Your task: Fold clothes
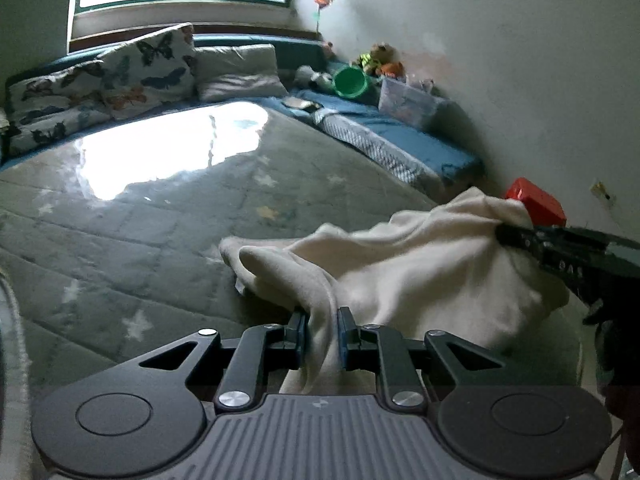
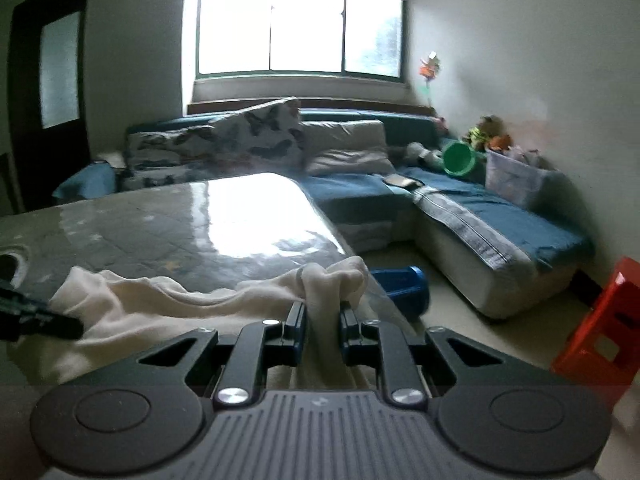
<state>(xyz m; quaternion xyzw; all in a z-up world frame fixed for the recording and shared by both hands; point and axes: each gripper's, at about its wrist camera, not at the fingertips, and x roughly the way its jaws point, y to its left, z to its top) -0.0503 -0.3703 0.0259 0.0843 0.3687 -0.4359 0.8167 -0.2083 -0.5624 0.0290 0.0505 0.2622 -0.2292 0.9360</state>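
A cream-white garment [image 1: 420,264] lies bunched on the near right part of a grey star-patterned table [image 1: 160,240]. My left gripper [image 1: 322,316] is shut on a fold of the garment at its near edge. My right gripper [image 2: 322,310] is shut on another bunched edge of the same garment [image 2: 160,300], near the table's right edge. The right gripper shows in the left wrist view [image 1: 508,236], pinching the cloth's far right corner. The left gripper's tip shows at the left of the right wrist view [image 2: 76,326].
A blue corner sofa [image 2: 500,216] with butterfly cushions [image 1: 120,76] runs behind and right of the table. A green bucket [image 2: 458,158], soft toys and a clear box [image 2: 516,180] sit on it. A blue tub [image 2: 404,284] and a red stool [image 2: 604,328] stand on the floor at right.
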